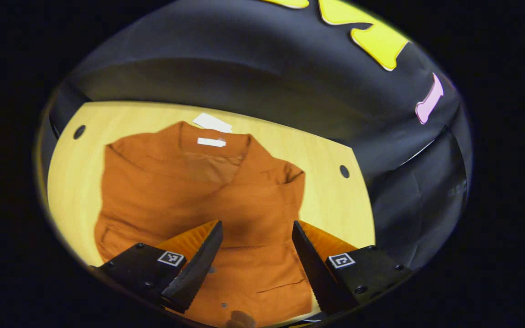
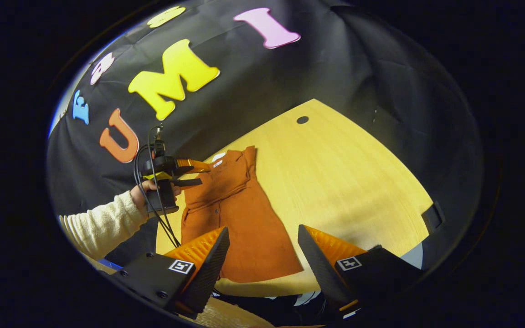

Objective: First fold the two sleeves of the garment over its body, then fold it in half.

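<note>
An orange collared garment (image 1: 198,196) lies flat on the wooden table (image 1: 75,182), collar at the far end, with a white label (image 1: 211,142) inside the neck. Both its sides look folded in over the body. My left gripper (image 1: 257,224) hovers open above the garment's middle, with nothing between its fingers. In the right gripper view the garment (image 2: 239,218) stretches away from the near table edge. My right gripper (image 2: 263,228) stands open above its hem end, holding nothing. The left gripper (image 2: 201,175) hangs open over the collar end, held by a hand (image 2: 141,193).
A white paper tag (image 1: 212,122) lies on the table just beyond the collar. The tabletop (image 2: 344,182) has round holes (image 2: 302,120) near its far corners. A cream sleeve (image 2: 98,225) reaches in from the left. Black cloth walls surround the table.
</note>
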Motion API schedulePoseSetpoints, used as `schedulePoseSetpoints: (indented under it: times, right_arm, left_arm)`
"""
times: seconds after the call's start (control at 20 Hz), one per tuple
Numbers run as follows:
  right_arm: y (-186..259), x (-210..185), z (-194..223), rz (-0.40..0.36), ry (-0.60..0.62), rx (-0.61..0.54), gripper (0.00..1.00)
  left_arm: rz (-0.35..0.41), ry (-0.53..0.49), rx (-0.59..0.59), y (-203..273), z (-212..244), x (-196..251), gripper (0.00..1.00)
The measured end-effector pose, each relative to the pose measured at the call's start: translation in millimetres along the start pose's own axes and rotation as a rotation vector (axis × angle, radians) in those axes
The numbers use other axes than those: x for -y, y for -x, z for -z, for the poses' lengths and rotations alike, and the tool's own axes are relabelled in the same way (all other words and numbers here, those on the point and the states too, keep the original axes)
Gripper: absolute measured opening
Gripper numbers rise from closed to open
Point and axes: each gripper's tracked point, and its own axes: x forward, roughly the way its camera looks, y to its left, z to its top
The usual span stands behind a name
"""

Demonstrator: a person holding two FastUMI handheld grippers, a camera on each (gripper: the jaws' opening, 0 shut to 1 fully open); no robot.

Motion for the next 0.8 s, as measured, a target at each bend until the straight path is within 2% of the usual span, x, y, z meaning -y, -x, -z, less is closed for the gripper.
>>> schedulePoseSetpoints:
  times: [0.05, 0.1, 0.15, 0.35, 0.5, 0.6, 0.7, 0.75, 0.8]
  right_arm:
    - [-9, -1, 7, 0.006, 0.032, -0.023, 0.97]
    - [-18, 0, 15, 0.017, 0.067, -0.043, 0.93]
    - [-28, 2, 24, 0.028, 0.104, -0.073, 0.97]
    - [-65, 17, 62, 0.106, 0.196, -0.171, 0.97]
    - [-94, 24, 85, 0.152, 0.218, -0.222, 0.97]
    - [-105, 34, 100, 0.2, 0.28, -0.272, 0.97]
    - [-111, 45, 101, 0.236, 0.357, -0.281, 0.98]
    - [-111, 48, 101, 0.239, 0.371, -0.291, 0.93]
    - [-110, 53, 103, 0.238, 0.367, -0.307, 0.98]
  left_arm:
    - [-0.025, -0.014, 0.014, 12, 10, -21, 0.99]
    - [-0.048, -0.031, 0.029, 24, 20, -42, 0.99]
    - [-0.08, -0.057, 0.048, 38, 28, -65, 0.99]
    - [-0.222, -0.175, 0.126, 90, 62, -167, 0.99]
    - [-0.34, -0.225, 0.127, 125, 92, -240, 0.99]
    - [-0.415, -0.221, 0.072, 143, 120, -288, 0.99]
    - [-0.415, -0.167, 0.0, 155, 145, -315, 0.99]
    - [-0.401, -0.135, -0.024, 160, 152, -322, 0.99]
    - [-0.382, -0.108, -0.036, 148, 167, -331, 0.99]
